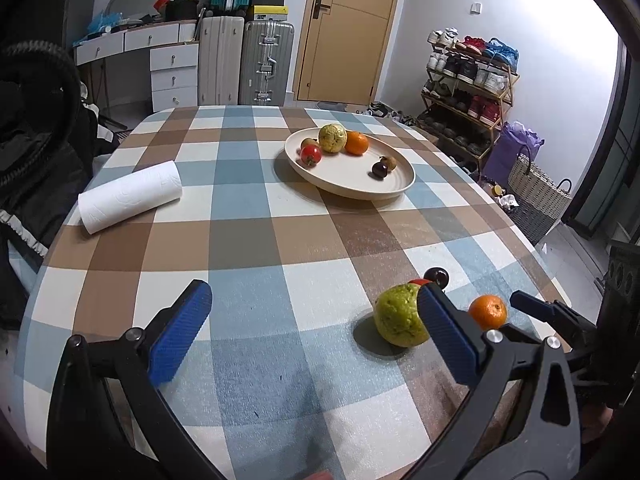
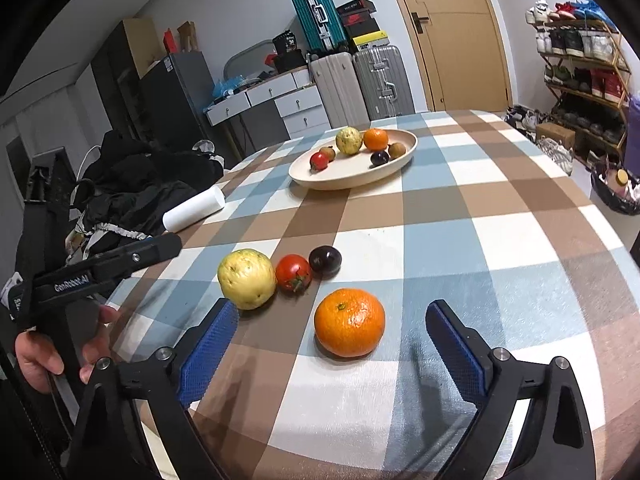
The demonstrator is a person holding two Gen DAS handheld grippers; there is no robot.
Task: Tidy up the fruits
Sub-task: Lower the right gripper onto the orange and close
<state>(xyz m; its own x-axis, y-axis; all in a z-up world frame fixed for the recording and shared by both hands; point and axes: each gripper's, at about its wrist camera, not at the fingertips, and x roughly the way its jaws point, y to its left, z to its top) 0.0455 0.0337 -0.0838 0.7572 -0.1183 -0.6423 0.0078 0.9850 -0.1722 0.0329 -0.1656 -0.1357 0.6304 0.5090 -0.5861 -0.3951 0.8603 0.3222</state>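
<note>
— Four loose fruits lie ahead of my right hand-held gripper (image 2: 332, 344): one orange (image 2: 349, 322) just beyond its wide, empty jaws, then one guava (image 2: 247, 278), one tomato (image 2: 293, 273) and one plum (image 2: 325, 259) further out to the left.

— Risk?

— I'd say a pad nudging the round orange could roll it off the surface (image 2: 500, 248). My left hand-held gripper (image 1: 316, 332) also gapes empty, guava beside its right finger.

— On the plate (image 2: 320, 182)?

— Six fruits, far ahead.
</note>
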